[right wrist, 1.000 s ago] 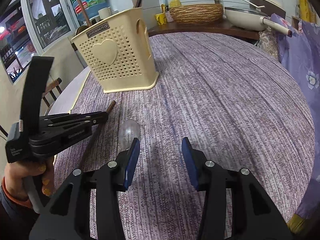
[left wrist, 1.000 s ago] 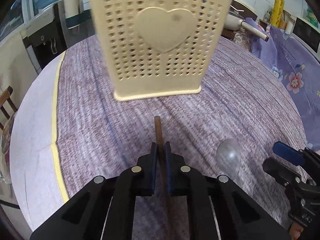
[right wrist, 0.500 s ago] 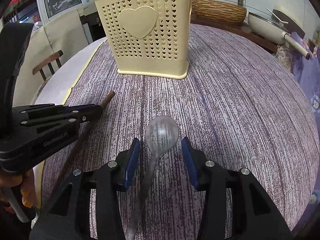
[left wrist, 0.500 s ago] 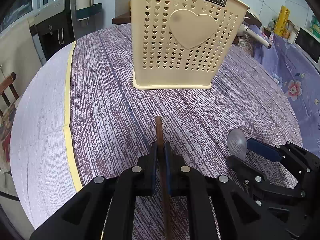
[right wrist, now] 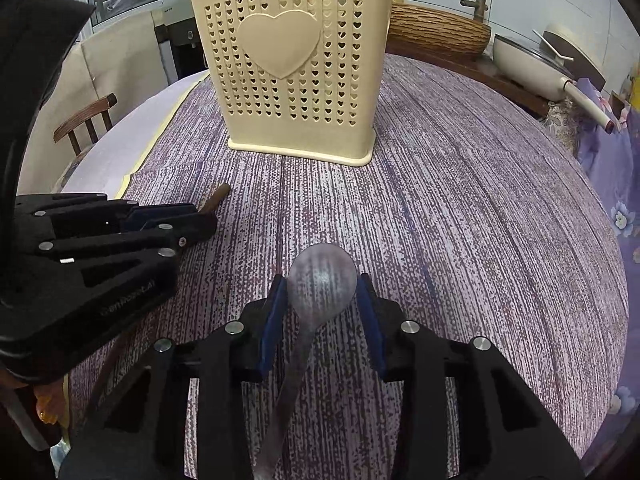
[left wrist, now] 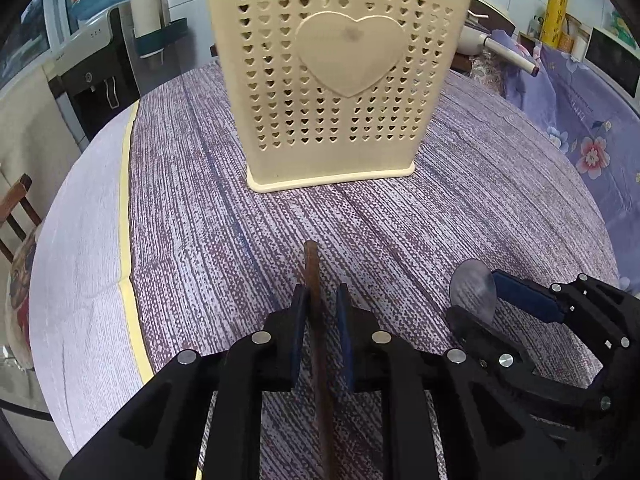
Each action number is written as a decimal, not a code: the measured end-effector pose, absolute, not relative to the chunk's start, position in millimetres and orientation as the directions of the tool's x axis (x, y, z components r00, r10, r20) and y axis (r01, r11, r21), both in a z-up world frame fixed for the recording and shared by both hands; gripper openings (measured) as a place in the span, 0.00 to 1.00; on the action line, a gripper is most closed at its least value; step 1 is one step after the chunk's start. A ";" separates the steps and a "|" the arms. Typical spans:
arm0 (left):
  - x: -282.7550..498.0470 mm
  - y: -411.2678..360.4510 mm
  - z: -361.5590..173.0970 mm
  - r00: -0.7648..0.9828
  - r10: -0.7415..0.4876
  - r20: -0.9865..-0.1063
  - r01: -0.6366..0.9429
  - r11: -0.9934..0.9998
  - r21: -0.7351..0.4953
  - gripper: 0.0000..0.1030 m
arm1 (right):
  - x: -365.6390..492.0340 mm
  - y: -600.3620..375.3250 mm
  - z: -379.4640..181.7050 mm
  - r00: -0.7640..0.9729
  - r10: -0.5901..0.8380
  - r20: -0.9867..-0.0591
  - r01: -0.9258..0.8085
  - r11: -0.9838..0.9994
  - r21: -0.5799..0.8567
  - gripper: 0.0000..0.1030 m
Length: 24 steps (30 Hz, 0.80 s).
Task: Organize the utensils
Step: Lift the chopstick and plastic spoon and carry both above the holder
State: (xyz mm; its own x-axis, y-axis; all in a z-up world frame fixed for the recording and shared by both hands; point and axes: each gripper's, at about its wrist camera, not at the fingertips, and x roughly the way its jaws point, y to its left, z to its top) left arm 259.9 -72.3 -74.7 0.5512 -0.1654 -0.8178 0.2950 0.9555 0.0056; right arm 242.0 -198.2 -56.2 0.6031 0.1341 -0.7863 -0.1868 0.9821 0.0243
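On the table [left wrist: 180, 208], a brown chopstick [left wrist: 314, 280] runs between the pads of the left tool [left wrist: 320, 304], whose jaws are opening with a gap showing on each side. The clear plastic spoon [right wrist: 322, 282] lies bowl-first between the right tool [right wrist: 322, 294] pads, which are closing beside its rim. Behind stands a cream utensil holder [right wrist: 296, 80] labelled "JIANHAO".

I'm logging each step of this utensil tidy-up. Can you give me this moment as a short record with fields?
surface: round table with purple streaked cloth
holder: cream perforated utensil basket, upright, heart on its front
left hand-held gripper: jaws opening, brown wooden stick between them, a gap showing on its right side
right hand-held gripper: jaws closing around the bowl of a clear plastic spoon, pads not visibly pressing yet
spoon and stick: both low over the cloth, not in the basket
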 end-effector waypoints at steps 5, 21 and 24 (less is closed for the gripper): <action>261.7 -73.5 -74.9 0.559 -0.161 -0.814 0.286 0.958 0.007 0.07 | 241.8 -205.2 -54.7 0.604 0.166 -0.779 -0.181 0.981 0.069 0.36; 240.1 -42.3 -12.5 0.673 -0.327 -0.664 0.265 0.944 -0.197 0.07 | 229.4 -238.6 7.4 0.687 0.335 -0.645 -0.234 0.942 0.240 0.36; 231.5 -35.6 7.8 0.709 -0.344 -0.616 0.269 0.939 -0.215 0.07 | 227.1 -244.6 21.7 0.700 0.352 -0.621 -0.239 0.935 0.261 0.36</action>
State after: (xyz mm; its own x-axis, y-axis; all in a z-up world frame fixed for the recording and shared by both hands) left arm 231.5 -35.6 7.8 0.7089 -0.3441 -0.6157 0.2688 0.9388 -0.2152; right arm 227.1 -244.6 21.7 0.7001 0.3520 -0.6212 -0.2389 0.9354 0.2606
